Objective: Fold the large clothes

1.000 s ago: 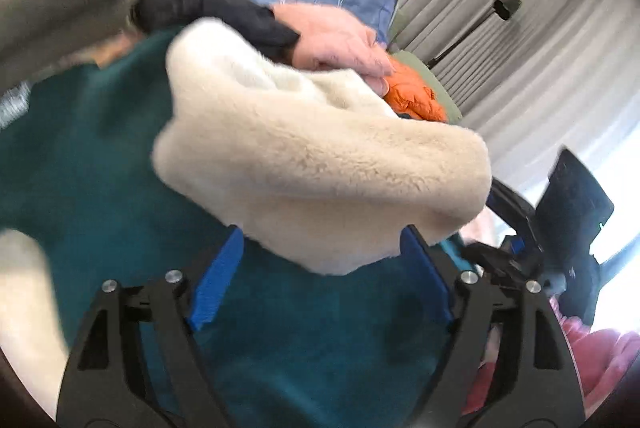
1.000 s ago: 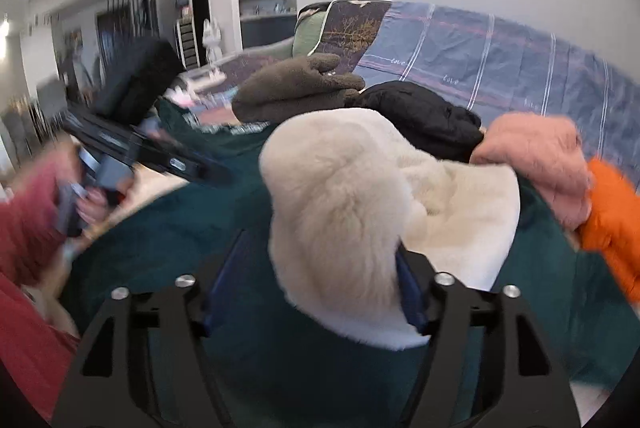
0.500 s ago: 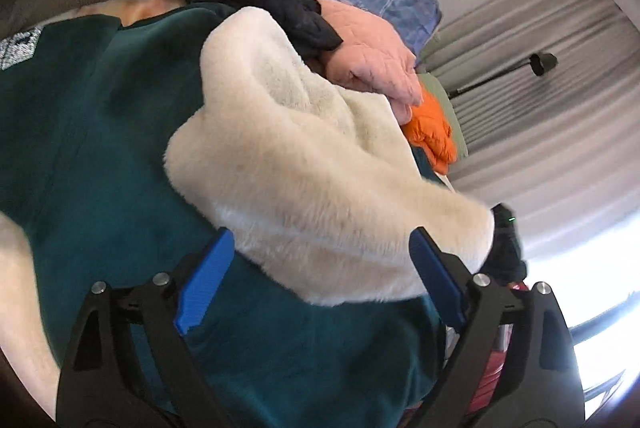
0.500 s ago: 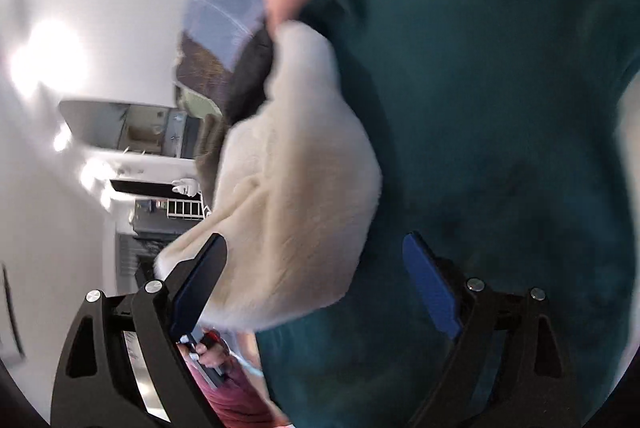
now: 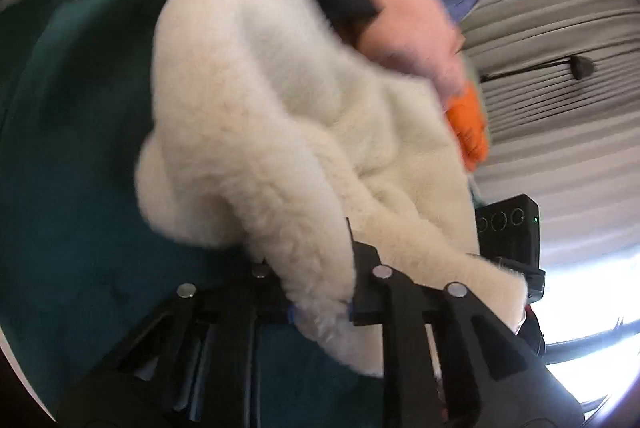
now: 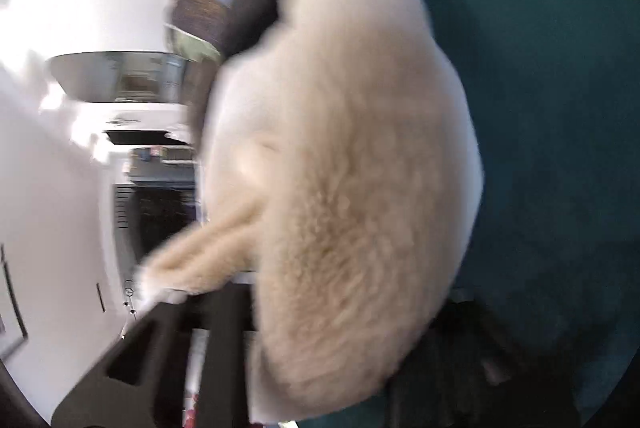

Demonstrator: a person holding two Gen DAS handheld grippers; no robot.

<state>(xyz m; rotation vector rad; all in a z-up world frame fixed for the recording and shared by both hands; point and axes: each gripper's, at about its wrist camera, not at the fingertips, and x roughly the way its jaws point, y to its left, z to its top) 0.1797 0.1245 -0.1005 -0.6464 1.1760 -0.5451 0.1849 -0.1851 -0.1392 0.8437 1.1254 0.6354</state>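
Both sets of jaws have just been closing, and I see my left gripper (image 5: 320, 304) pinching the near edge of the cream fleece (image 5: 304, 132). My right gripper (image 6: 320, 312) is clamped on its other end (blurred). It lies bunched on the green blanket (image 5: 72, 156).

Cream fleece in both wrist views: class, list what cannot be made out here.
- Left tongs: blue pads buried in the cream fleece, left wrist view.
- Right tongs: fingertips hidden under fleece, blurred.
- The garment's full shape: cut off, bunched.
- Teal cloth beneath: edges outside both views.
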